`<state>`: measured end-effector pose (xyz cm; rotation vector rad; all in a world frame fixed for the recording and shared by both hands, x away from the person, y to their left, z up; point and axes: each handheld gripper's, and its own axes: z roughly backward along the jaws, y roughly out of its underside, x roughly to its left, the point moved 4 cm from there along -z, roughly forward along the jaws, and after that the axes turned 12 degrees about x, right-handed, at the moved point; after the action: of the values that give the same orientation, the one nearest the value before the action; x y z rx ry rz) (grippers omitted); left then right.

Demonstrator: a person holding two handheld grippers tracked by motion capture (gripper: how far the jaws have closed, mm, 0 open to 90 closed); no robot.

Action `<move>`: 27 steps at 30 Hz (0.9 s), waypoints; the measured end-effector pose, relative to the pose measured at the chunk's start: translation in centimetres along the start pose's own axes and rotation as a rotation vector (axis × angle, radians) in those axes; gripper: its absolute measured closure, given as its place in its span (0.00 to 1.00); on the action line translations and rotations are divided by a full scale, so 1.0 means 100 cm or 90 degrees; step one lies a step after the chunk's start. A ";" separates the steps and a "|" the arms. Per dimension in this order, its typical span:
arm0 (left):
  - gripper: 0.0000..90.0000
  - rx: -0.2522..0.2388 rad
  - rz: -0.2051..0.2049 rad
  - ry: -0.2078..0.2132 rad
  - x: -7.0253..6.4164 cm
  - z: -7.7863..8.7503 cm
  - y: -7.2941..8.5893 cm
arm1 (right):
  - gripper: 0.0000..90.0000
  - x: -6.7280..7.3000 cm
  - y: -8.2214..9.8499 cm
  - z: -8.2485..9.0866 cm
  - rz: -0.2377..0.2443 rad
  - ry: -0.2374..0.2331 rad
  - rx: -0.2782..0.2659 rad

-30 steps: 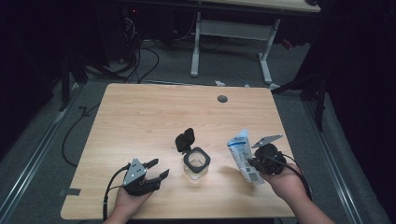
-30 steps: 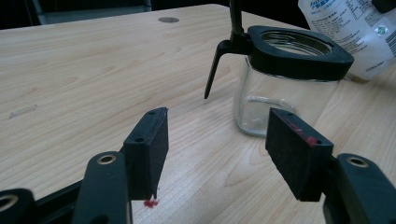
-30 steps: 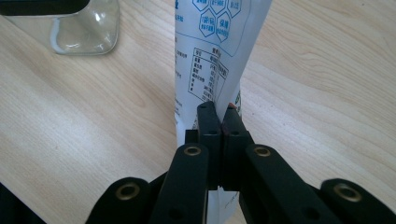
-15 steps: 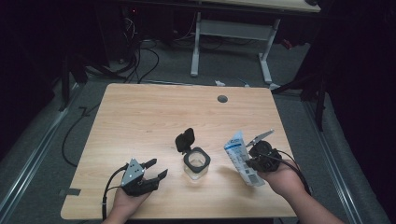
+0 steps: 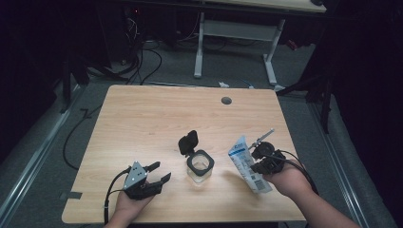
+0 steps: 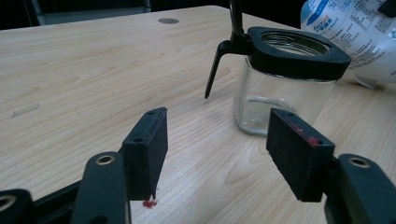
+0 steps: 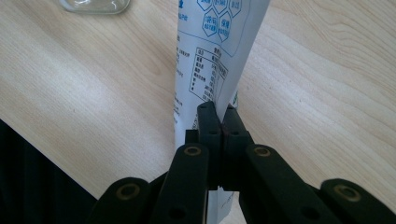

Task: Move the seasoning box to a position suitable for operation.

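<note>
A small glass jar (image 5: 200, 167) with a black rim and its hinged black lid (image 5: 187, 142) flipped open stands near the table's front middle; the left gripper view has the jar (image 6: 275, 88) just beyond the jaws. My left gripper (image 5: 158, 172) rests open on the wood left of the jar, nothing between its pads (image 6: 224, 149). My right gripper (image 5: 254, 159) is shut on a white and blue printed pouch (image 5: 247, 164), held tilted right of the jar. Its jaws pinch the pouch (image 7: 210, 60) edge, gripper (image 7: 219, 119).
The wooden table (image 5: 157, 114) has a round cable hole (image 5: 226, 100) near its far edge. Cables and a second desk's legs (image 5: 199, 47) lie on the floor beyond. The table's near edge runs close under both hands.
The right gripper with the pouch has shifted slightly left toward the jar, and the pouch has tilted. The left gripper has stayed put.
</note>
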<state>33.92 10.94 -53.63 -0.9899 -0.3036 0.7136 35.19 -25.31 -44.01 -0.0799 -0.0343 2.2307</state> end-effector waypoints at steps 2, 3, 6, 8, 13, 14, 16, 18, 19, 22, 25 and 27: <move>0.43 0.001 -0.002 0.000 -0.001 0.000 0.000 | 1.00 -0.001 -0.001 0.000 0.004 0.002 0.013; 0.43 0.001 -0.002 0.000 -0.001 0.000 0.000 | 1.00 -0.001 -0.001 0.000 0.004 0.002 0.013; 0.43 0.001 -0.004 0.000 -0.001 0.000 0.000 | 1.00 -0.002 -0.001 -0.001 0.006 0.005 0.028; 0.43 0.003 -0.006 0.001 -0.002 0.000 0.000 | 1.00 -0.002 -0.002 -0.002 0.007 0.005 0.031; 0.43 0.005 -0.008 0.003 -0.003 -0.001 0.000 | 1.00 -0.002 -0.002 -0.002 0.009 0.005 0.030; 0.43 0.006 -0.011 0.003 -0.005 -0.001 0.000 | 1.00 -0.003 -0.002 -0.001 0.016 0.008 0.028; 0.43 0.007 -0.014 0.002 -0.005 -0.002 0.000 | 1.00 -0.002 -0.001 0.000 0.012 0.007 0.029; 0.44 0.007 -0.014 0.002 -0.006 -0.002 0.000 | 1.00 -0.002 -0.001 0.000 0.012 0.007 0.029; 0.44 0.007 -0.014 0.002 -0.006 -0.002 0.000 | 1.00 -0.002 -0.001 0.000 0.012 0.007 0.029; 0.44 0.007 -0.019 0.003 -0.008 -0.002 0.000 | 1.00 -0.002 -0.001 0.001 0.015 0.007 0.030; 0.44 0.007 -0.023 0.002 -0.010 -0.002 0.000 | 1.00 -0.002 -0.001 0.002 0.014 0.006 0.031; 0.43 0.006 -0.030 -0.002 -0.012 -0.003 0.000 | 1.00 -0.002 0.000 0.002 0.014 0.004 0.032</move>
<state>33.18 9.98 -53.70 -0.9699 -0.3247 0.6730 35.32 -25.46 -43.77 -0.0611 0.0257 2.2513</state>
